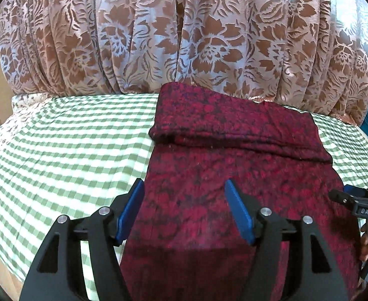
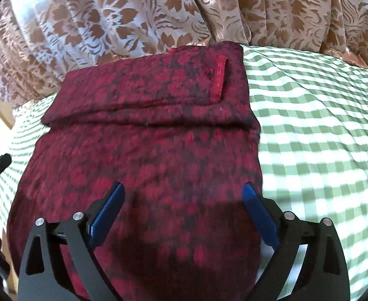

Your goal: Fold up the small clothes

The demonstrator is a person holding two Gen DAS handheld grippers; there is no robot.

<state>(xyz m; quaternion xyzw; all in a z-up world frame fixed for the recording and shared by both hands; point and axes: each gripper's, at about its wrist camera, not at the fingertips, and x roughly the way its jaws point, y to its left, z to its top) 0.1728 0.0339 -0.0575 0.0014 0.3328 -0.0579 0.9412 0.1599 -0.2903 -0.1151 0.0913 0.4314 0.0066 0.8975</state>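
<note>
Red patterned garment lies flat on green-checked bed, far end already folded over toward curtain. Left gripper and right gripper hover over near part, jaws released, gripping nothing; probably lining up next fold.

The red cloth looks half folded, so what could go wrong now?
1. The far flap of the red cloth only lies loose on top. A careless tug on the near part could pull that fold open.
2. Both the left gripper and the right gripper are open and hold nothing. Gripping at uneven spots could make the next fold crooked.
3. The fingers could also pinch the green checked sheet under the cloth's edge.
</note>
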